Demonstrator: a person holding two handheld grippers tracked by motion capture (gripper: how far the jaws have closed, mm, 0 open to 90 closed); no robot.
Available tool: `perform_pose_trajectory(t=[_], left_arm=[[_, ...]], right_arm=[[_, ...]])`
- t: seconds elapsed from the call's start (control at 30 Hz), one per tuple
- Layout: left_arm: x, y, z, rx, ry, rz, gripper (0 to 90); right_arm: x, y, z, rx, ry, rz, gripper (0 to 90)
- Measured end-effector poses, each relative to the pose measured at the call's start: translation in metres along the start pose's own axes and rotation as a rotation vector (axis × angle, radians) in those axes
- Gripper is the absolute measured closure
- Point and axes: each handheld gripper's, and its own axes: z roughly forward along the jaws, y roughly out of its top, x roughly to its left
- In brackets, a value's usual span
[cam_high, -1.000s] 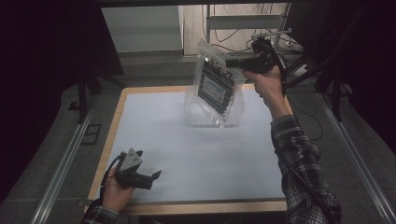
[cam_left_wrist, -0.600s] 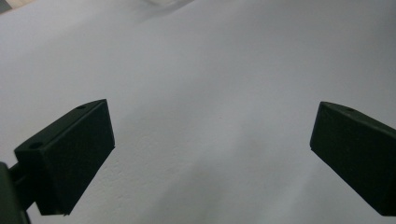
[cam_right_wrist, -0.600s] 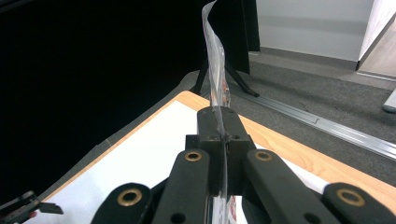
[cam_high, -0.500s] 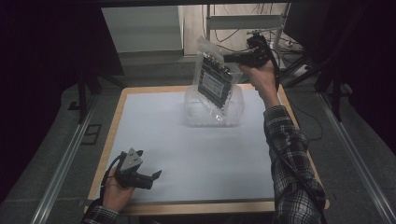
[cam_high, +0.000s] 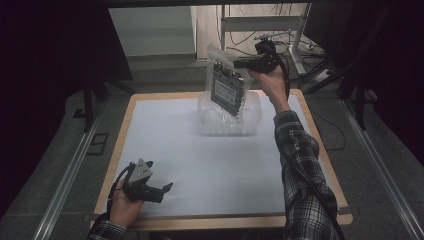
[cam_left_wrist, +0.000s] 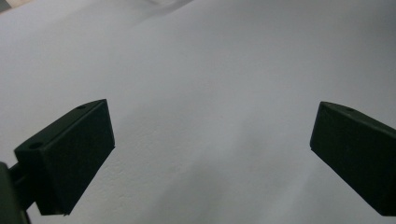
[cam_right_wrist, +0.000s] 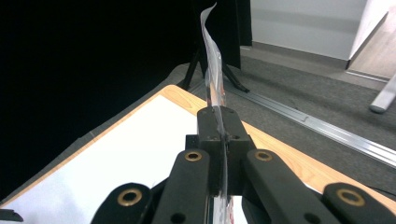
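A clear plastic bag (cam_high: 227, 82) with a dark circuit board inside hangs in the air over the far middle of the table. My right gripper (cam_high: 241, 64) is shut on the bag's upper right edge; in the right gripper view the thin clear film (cam_right_wrist: 211, 70) rises edge-on from between the closed jaws of my right gripper (cam_right_wrist: 219, 122). Under the hanging bag stands a clear plastic bin (cam_high: 252, 121). My left gripper (cam_high: 168, 188) rests at the near left of the white table top (cam_high: 210, 160), jaws open and bare, and my left gripper (cam_left_wrist: 210, 154) has only white surface between its pads.
The table has a wooden rim (cam_high: 220, 220). Metal floor rails (cam_high: 65, 185) run along both sides. Cables and a metal stand (cam_high: 260, 25) lie beyond the far edge. A black curtain (cam_high: 45, 60) hangs at the left.
My right gripper has carried the bag a little to the left and lower, closer over the bin. The left gripper has stayed where it was.
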Motion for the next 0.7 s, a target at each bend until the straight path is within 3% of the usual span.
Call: perform_pose_trajectory(t=[0.4,0.57,0.6,0.7], left_arm=[[0.000,0.000,0.000,0.004,-0.001,0.000,0.0],[0.000,0.000,0.001,0.003,-0.002,0.002,0.0],[-0.001,0.000,0.001,0.003,-0.004,0.002,0.0],[-0.001,0.001,0.001,0.005,-0.006,0.006,0.0]], right_arm=[[-0.003,-0.015,0.032,0.062,0.004,0.022,89.1],[-0.006,-0.019,0.034,0.060,-0.006,0.035,89.1],[-0.007,-0.021,0.034,0.070,-0.032,0.020,89.1],[-0.009,-0.026,0.034,0.075,-0.040,0.017,89.1]])
